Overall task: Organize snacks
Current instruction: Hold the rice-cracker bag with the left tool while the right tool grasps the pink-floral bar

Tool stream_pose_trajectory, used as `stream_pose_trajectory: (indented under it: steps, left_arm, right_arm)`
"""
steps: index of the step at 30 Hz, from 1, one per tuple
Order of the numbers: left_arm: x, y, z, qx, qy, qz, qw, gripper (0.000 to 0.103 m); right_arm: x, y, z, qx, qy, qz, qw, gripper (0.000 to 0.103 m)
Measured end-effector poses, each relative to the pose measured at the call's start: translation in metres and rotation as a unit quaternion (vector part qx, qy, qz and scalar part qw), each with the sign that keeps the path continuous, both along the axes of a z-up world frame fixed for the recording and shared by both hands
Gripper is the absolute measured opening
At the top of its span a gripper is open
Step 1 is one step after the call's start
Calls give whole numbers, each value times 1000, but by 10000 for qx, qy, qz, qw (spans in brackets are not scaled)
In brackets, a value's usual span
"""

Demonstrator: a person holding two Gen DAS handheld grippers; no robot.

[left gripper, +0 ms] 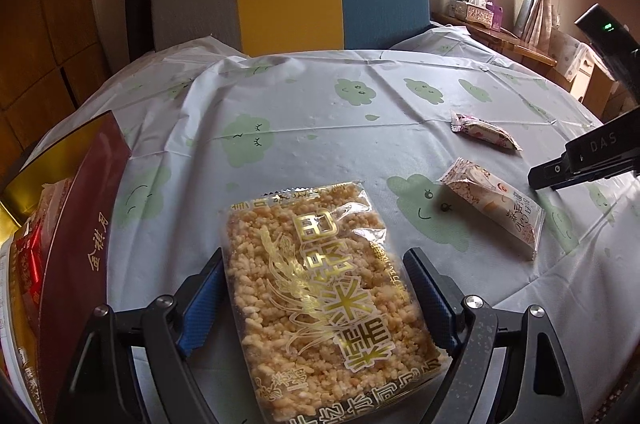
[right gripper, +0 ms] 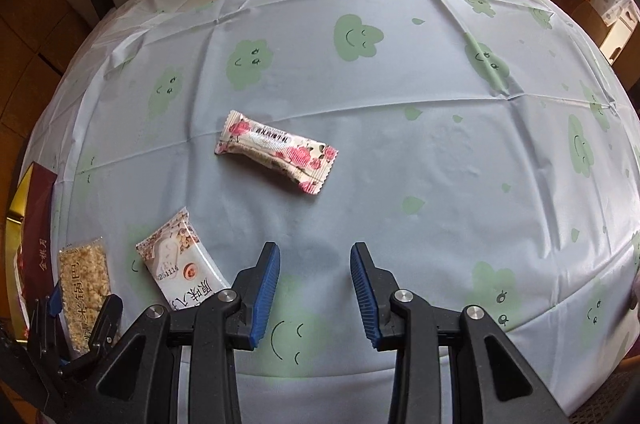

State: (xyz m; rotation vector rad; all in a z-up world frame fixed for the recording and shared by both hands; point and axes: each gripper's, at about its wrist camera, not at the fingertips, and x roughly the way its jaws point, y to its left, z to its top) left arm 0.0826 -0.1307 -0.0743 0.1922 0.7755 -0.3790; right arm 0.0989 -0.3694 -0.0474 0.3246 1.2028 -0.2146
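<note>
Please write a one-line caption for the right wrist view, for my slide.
Right gripper, jaws open and empty, above the cloud-print tablecloth; rose-print snack ahead, white snack packet at left.

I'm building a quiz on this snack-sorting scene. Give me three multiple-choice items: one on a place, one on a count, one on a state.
1. Where is the rice cracker packet?
A. between the left gripper's fingers
B. on the chair
C. under the right gripper

2. How many small wrapped snacks lie loose on the tablecloth?
A. none
B. two
C. five

3. How is the right gripper?
A. shut on a wrapper
B. open, nothing between its fingers
C. holding a box

Answers:
1 A: the rice cracker packet sits between the blue pads of the left gripper.
2 B: only the rose-printed snack and the white snack lie on the tablecloth.
3 B: the right gripper shows bare cloth in its gap.
</note>
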Motion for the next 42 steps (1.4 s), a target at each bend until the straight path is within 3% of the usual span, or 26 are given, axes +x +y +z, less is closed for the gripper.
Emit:
stream_pose_trajectory:
  steps: [13,16,18,19,23,26,32,37,42]
  left_arm:
    - [0,3,0,-91,23,-42,9999,86]
    - [0,4,0,-122,29,-52,9999,86]
    - [0,5,0,-153,42,-58,9999,86]
    - [1,5,0,-158,47,-61,9998,86]
    - [1,5,1,-150,46,-54,9999,86]
    - [1,5,0,-144,42,-59,9999,86]
    - [0,5,1,-140,36,-63,9999,86]
    - [0,5,0,-143,31,-62,9999,86]
    - [0,4,1,-123,22,-53,9999,86]
  right_arm:
    - [-5,10,-7,-143,-91,55,9998,46]
    - [-3,17,-6,-338,130,404,9985,47]
    - [-2,14,-1,-184,377,523,9978,47]
    - [-4,6,7,-28,263,438,9987,47]
    - [-27,-44,65,348,-878,-299,9951,47]
    - [-33,-66,84,357,-1209,-530,9906,47]
    - [-13,-59,61,335,-964,-371,9941,47]
    - [11,-10,38,-134,-763,189,9968,47]
    - [22,36,25,-758,-845,932,9892,47]
